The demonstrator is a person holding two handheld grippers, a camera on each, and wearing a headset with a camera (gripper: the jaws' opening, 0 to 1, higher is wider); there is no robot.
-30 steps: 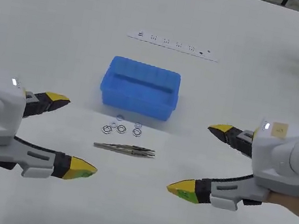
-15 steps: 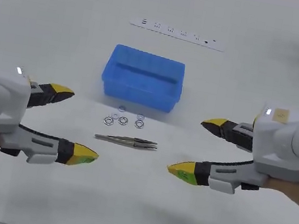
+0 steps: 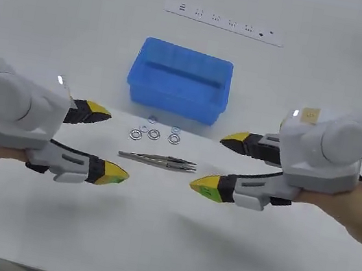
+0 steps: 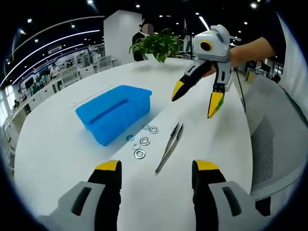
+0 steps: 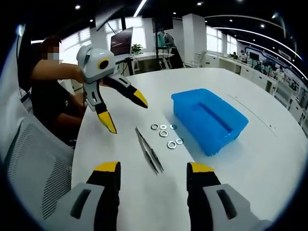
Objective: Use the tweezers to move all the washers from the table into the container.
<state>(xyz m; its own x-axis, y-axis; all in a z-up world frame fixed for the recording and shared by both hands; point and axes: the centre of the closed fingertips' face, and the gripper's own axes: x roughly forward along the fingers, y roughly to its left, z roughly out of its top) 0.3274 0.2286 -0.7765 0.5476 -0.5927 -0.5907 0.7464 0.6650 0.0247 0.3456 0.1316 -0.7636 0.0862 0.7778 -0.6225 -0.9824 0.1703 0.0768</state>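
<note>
Jaws stand spread wide on your left gripper (image 3: 111,143) and your right gripper (image 3: 210,160); both hover above the table (image 3: 163,244). The tweezers (image 3: 157,161) lie flat between them. The washers (image 3: 154,133) cluster just beyond the tweezers, near the blue container (image 3: 180,80).

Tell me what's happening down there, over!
Left gripper open, right gripper open, both empty. Tweezers flat on table, untouched. Washers on table by blue container. Nothing blocks the tweezers.
</note>
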